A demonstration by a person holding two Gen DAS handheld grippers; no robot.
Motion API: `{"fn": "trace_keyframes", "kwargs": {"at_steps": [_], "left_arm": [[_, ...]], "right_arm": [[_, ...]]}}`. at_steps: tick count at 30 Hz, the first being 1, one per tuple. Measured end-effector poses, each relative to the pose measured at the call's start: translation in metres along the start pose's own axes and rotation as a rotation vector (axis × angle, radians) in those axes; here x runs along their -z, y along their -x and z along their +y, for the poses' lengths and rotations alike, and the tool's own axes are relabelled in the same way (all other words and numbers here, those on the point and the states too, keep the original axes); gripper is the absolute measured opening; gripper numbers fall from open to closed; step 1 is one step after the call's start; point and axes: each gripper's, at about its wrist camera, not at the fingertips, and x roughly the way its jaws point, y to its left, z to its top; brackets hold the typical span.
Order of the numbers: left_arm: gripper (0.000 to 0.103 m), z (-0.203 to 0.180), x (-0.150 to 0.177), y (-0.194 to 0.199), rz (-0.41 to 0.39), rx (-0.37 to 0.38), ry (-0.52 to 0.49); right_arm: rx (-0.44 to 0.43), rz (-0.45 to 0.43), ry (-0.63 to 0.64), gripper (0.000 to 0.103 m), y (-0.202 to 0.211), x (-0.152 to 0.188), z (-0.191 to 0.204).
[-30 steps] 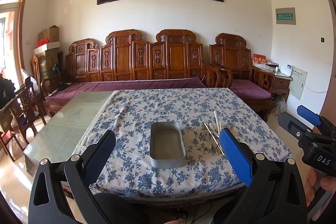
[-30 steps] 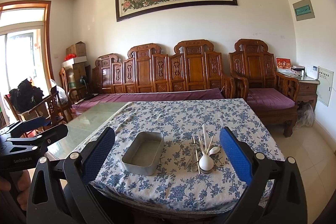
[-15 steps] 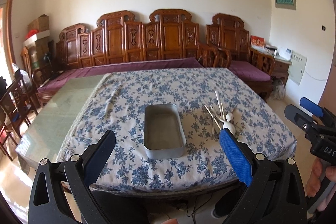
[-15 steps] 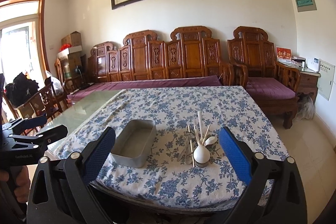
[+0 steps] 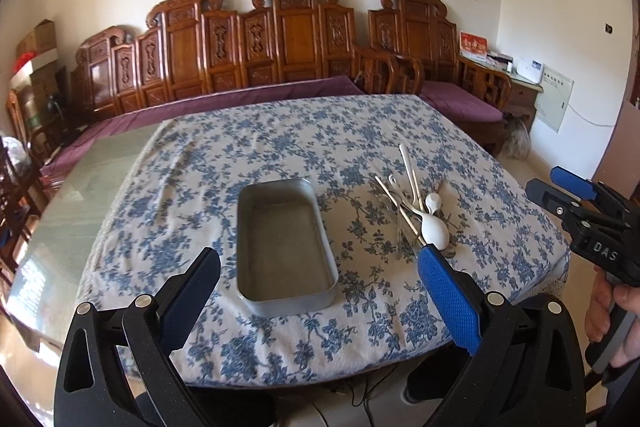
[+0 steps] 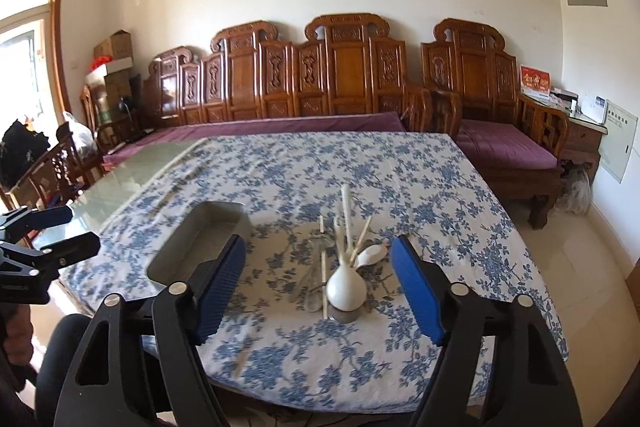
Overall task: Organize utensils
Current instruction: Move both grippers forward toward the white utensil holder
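Observation:
An empty grey metal tin lies on the blue-flowered tablecloth; it also shows in the right wrist view. To its right is a heap of utensils: white ceramic spoons, chopsticks and metal cutlery, also seen in the right wrist view with the big spoon nearest. My left gripper is open and empty, short of the tin's near end. My right gripper is open and empty, just before the heap; it shows at the left view's right edge.
The cloth covers the right part of a glass-topped table. Carved wooden benches with purple cushions stand behind it. A wooden chair stands at the left. The left gripper shows in the right wrist view.
Both grippers have moved forward and lower toward the table; the tin and the utensil heap now appear larger and closer. Both stay open and empty.

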Motion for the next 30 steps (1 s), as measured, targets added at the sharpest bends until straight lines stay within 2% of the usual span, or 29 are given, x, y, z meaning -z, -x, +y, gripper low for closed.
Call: {"fn": "trace_keyframes", "kwargs": {"at_steps": [5, 13, 22, 25, 27, 29, 30], "left_arm": [[0.095, -0.003, -0.005, -0.034, 0.04, 0.029, -0.005], [0.093, -0.017, -0.007, -0.082, 0.098, 0.068, -0.033], [0.067, -0.047, -0.008, -0.156, 0.216, 0.15, -0.071], [0.053, -0.055, -0.007, -0.181, 0.27, 0.198, -0.064], [0.039, -0.057, -0.006, -0.195, 0.302, 0.225, -0.046], [0.037, -0.061, -0.006, -0.209, 0.32, 0.234, -0.042], [0.033, -0.064, -0.006, -0.215, 0.327, 0.239, -0.04]], "right_arm": [[0.015, 0.063, -0.008, 0.068, -0.037, 0.005, -0.016], [0.029, 0.148, -0.005, 0.063, -0.094, 0.015, -0.034], [0.032, 0.209, -0.034, 0.063, -0.148, 0.039, -0.051], [0.037, 0.226, -0.063, 0.063, -0.161, 0.047, -0.058], [0.025, 0.235, -0.082, 0.063, -0.166, 0.052, -0.061], [0.021, 0.239, -0.09, 0.063, -0.169, 0.056, -0.065], [0.02, 0.241, -0.093, 0.063, -0.171, 0.057, -0.066]]}}
